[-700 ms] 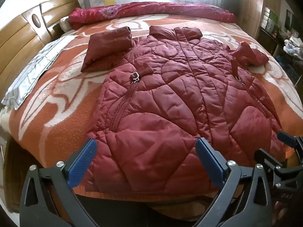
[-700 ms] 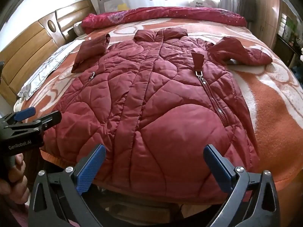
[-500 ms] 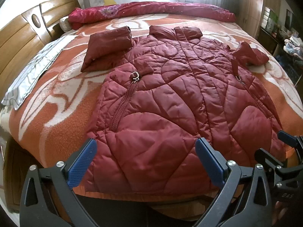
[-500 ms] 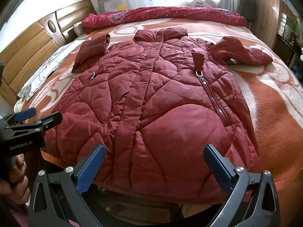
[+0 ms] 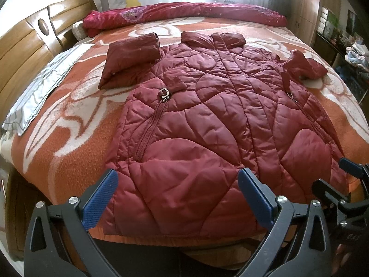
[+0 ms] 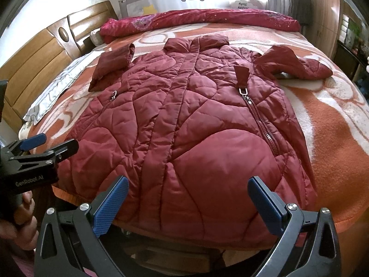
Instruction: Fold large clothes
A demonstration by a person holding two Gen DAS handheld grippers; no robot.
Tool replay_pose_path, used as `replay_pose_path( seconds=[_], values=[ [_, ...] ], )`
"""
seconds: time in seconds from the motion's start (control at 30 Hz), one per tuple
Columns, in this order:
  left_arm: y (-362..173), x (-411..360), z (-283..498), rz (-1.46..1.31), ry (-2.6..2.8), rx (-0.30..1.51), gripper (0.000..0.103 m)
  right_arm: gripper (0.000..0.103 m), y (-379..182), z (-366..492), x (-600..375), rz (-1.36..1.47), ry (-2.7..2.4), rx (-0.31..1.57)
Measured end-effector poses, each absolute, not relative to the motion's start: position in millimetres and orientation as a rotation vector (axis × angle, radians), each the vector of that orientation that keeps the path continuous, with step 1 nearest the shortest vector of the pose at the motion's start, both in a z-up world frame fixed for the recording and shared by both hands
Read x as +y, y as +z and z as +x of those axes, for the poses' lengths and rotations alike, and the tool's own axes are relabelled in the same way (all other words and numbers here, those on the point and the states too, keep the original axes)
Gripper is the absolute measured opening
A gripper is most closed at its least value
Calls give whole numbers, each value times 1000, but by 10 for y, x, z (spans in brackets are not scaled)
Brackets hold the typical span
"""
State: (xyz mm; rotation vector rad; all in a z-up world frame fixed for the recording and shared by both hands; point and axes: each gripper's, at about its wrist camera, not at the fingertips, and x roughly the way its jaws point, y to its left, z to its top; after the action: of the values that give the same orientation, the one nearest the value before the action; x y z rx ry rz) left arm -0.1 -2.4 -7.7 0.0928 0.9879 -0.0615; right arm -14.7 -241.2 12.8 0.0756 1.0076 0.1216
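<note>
A dark red quilted coat (image 5: 207,124) (image 6: 189,133) lies flat on the bed, collar far, hem at the near edge. Its left sleeve (image 5: 131,62) is folded up beside the shoulder; the right sleeve (image 6: 297,64) sticks out to the right. My left gripper (image 5: 177,196) hovers open above the hem's left part, nothing between its blue pads. My right gripper (image 6: 188,204) hovers open above the hem's right part, also holding nothing. Each gripper shows at the other view's edge: the right gripper (image 5: 346,184) and the left gripper (image 6: 43,145), held by a hand (image 6: 20,219).
The bed carries an orange and white blanket (image 5: 69,138). A red patterned quilt (image 5: 184,13) lies rolled along the far side. A grey pillowcase (image 5: 43,85) lies at the left by the wooden headboard (image 5: 23,46). Cupboards and clutter (image 5: 352,53) stand at the right.
</note>
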Motion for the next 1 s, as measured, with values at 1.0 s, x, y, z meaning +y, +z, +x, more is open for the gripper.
replay_pose_path(
  seconds=[1.0],
  values=[
    [-137,-14,109,79,-82,1019,103,103,114,-42,-2462,114,141,1009]
  ],
)
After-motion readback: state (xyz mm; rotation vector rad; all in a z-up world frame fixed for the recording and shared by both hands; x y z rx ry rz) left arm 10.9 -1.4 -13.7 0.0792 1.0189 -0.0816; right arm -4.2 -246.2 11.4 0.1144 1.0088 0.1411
